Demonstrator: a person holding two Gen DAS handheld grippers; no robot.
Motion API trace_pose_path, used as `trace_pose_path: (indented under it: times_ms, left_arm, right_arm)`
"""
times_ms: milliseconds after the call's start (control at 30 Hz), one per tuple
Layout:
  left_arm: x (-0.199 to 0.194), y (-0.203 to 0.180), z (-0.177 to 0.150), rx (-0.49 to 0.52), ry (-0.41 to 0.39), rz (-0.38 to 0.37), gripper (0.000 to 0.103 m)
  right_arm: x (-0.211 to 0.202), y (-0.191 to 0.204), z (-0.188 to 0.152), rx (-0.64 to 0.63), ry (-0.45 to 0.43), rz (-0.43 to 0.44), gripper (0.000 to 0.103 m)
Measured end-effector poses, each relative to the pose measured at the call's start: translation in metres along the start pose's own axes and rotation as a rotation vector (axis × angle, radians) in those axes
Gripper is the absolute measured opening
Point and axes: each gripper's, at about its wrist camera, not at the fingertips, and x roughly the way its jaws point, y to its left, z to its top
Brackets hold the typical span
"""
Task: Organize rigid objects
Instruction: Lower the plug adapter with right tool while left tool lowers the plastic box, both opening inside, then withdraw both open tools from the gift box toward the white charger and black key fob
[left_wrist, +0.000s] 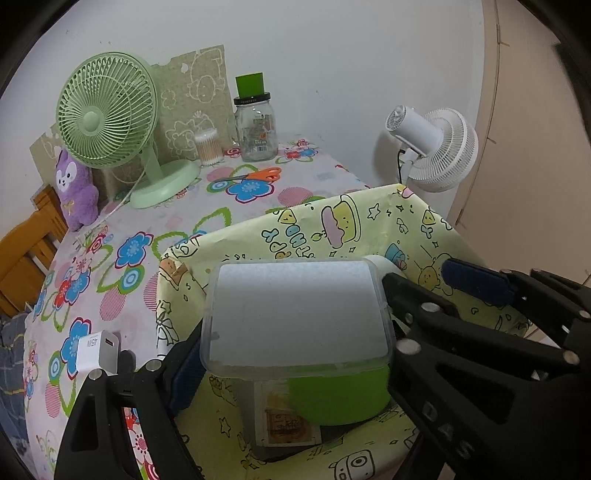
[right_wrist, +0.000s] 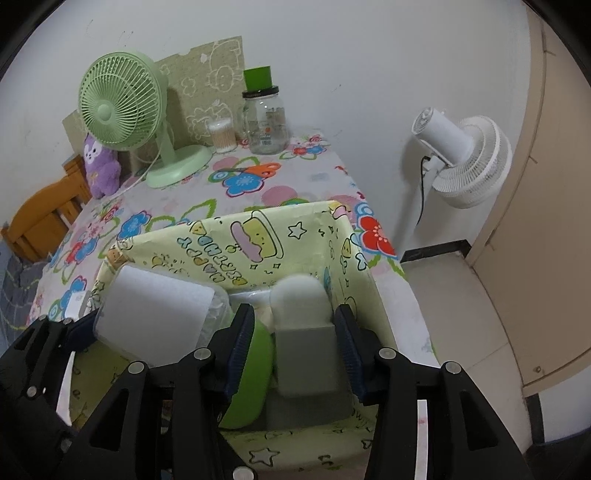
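A yellow cartoon-print box (left_wrist: 332, 225) (right_wrist: 236, 236) stands on the flowered table. My left gripper (left_wrist: 291, 332) is shut on a clear lidded plastic container (left_wrist: 295, 314) and holds it over the box; it shows in the right wrist view too (right_wrist: 155, 314). Below it lies a green bowl (left_wrist: 340, 398) (right_wrist: 251, 380). My right gripper (right_wrist: 295, 339) is shut on a grey block with a white rounded top (right_wrist: 306, 354), inside the box at its right side. The right gripper's arm (left_wrist: 480, 291) shows in the left wrist view.
On the table stand a green fan (left_wrist: 110, 122), a purple plush (left_wrist: 74, 188), a cotton swab tub (left_wrist: 208, 146), a glass jar (left_wrist: 256, 129) and orange scissors (left_wrist: 255, 175). A white charger (left_wrist: 98, 349) lies left of the box. A white fan (right_wrist: 461, 158) stands beside the table.
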Motion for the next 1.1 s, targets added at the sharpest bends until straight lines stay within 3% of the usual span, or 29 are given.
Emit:
trace_pose_path:
  times_ms: [200,400,567,900,1100]
  left_arm:
    - [0.006,-0.004,0.003,-0.026,0.045,-0.055,0.089]
    - [0.008,-0.006,0.005,-0.036,0.052,-0.057,0.090]
    - [0.007,-0.007,0.004,-0.030,0.061,-0.069,0.099]
    - [-0.018,-0.005,-0.003,0.015,0.023,-0.085,0.101]
    - [-0.033,0.001,-0.005,0.011,-0.001,-0.079,0.102]
  right_arm:
    - [-0.014,-0.007,-0.004,0.021,-0.011,0.037,0.051]
    - [-0.025,-0.012,-0.006,0.034,-0.035,0.030,0.054]
    - [-0.025,-0.013,-0.006,0.038,-0.034,0.034,0.055]
    - [-0.031,-0.002,-0.011,0.040,-0.038,0.051,0.078]
    - [-0.040,0.008,-0.012,0.040,-0.053,0.048,0.082]
